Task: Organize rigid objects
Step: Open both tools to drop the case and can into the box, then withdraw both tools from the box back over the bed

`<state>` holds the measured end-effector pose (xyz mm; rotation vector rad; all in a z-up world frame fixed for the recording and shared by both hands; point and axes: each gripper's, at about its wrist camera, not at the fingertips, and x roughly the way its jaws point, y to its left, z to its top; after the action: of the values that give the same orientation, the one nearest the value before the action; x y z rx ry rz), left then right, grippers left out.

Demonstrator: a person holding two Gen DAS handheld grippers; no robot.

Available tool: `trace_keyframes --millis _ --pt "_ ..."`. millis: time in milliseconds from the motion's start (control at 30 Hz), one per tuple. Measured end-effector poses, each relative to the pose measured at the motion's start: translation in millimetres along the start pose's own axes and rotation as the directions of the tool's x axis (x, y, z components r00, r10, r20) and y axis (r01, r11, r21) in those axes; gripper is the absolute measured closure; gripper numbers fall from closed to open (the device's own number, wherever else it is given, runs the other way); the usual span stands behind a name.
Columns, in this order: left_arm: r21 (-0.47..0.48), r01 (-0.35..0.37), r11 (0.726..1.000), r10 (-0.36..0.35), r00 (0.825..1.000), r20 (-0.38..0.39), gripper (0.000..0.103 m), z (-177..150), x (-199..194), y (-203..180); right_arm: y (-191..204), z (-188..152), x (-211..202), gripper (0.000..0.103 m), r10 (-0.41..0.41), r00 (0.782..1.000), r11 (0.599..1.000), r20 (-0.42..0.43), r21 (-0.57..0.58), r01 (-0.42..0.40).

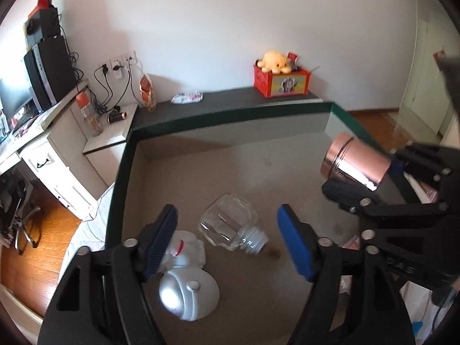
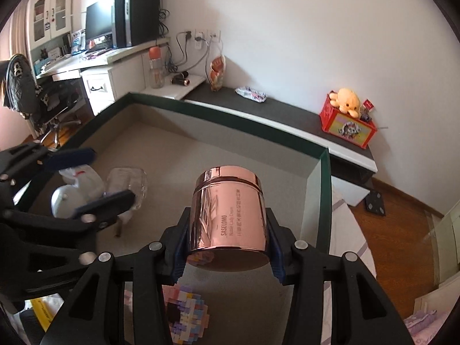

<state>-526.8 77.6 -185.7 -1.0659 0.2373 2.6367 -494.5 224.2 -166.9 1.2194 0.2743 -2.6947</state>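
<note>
Jaws of the left gripper (image 1: 227,241) stand apart over a glass jar (image 1: 230,225) lying on its side in the green-rimmed box (image 1: 230,115), while the right gripper (image 2: 227,247) clamps a rose-gold jar (image 2: 230,218) above that box, a red crate (image 2: 348,125) beyond

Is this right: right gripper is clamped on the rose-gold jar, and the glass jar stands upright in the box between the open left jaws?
Not quite. The glass jar lies on its side on the box floor, threaded neck toward the camera, as the left wrist view shows. The rest holds: right gripper clamps the rose-gold jar; left gripper is open.
</note>
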Motion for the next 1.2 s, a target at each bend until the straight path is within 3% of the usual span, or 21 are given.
trace_keyframes --millis 267,600,633,800,933,1067,1200 --pt "-0.006 -0.045 0.999 0.045 0.999 0.021 0.014 -5 -2 8 6 1 7 0.055 -0.005 0.999 1.0 -0.033 -0.018 0.005" --pt "-0.009 -0.061 0.998 0.061 0.998 0.032 0.005 -10 -6 13 8 -5 7 0.054 -0.007 1.0 1.0 -0.017 0.002 0.007" --pt "-0.011 -0.065 0.998 0.065 0.997 0.033 0.005 -11 -6 13 8 -5 5 0.052 -0.016 1.0 1.0 -0.008 0.007 0.016" --pt "-0.044 -0.083 0.996 0.085 0.996 0.039 0.003 -13 -17 20 1 -4 -22 0.021 -0.067 0.996 0.997 0.062 0.039 0.065" --pt "-0.07 -0.102 0.992 0.107 0.991 0.084 0.002 -18 -48 23 -2 -5 -59 0.02 -0.051 0.989 0.997 0.142 0.071 0.041" --pt "-0.086 -0.096 0.992 0.108 0.984 0.143 0.0 -28 -89 20 2 -13 -99 0.0 -0.063 0.971 0.995 0.232 0.09 0.043" --pt "-0.097 -0.123 0.988 0.141 0.97 0.2 0.0 -42 -132 13 10 -30 -141 0.0 -0.071 0.953 0.993 0.295 0.11 0.041"
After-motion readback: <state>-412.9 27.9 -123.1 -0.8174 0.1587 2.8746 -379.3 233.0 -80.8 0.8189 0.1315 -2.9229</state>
